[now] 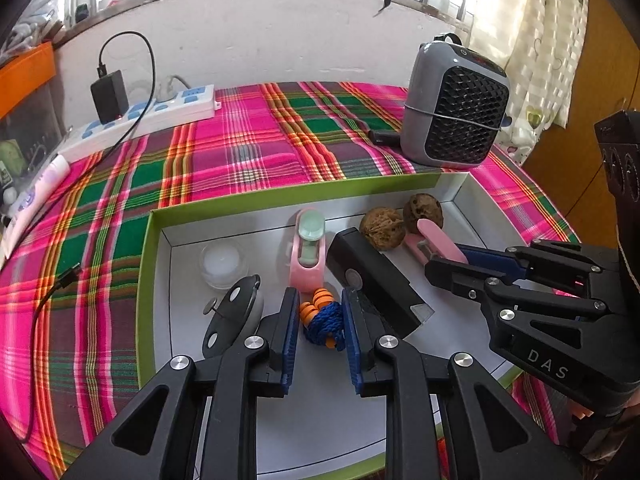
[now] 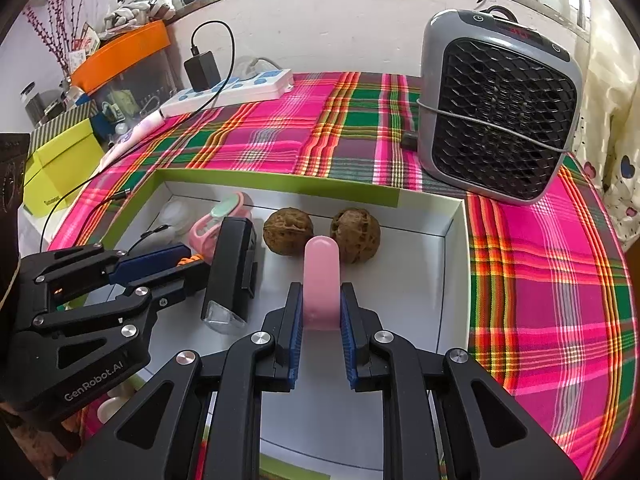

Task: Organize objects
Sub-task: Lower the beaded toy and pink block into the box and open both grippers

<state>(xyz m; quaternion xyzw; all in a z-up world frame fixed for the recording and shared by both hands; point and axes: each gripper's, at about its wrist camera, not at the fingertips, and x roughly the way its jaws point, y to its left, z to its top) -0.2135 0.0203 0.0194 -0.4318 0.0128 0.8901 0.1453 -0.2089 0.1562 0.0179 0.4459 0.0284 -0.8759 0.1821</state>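
A pink stapler (image 2: pixel 321 280) is clamped in the right gripper (image 2: pixel 321 320) near the right of the green-rimmed box (image 2: pixel 280 184). Orange earplugs on blue cord (image 1: pixel 322 316) are pinched by the left gripper (image 1: pixel 320 328). Two walnuts (image 2: pixel 287 231) lie beyond; a black lamp (image 2: pixel 232 268) lies between.

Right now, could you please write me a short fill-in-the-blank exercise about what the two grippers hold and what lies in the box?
1. The right gripper is shut on a pink ___.
2. The left gripper is closed on orange earplugs joined by a ___ cord.
3. Behind the pink thing lie ___ walnuts.
4. The box rests on a plaid ___.

Missing words: stapler; blue; two; cloth
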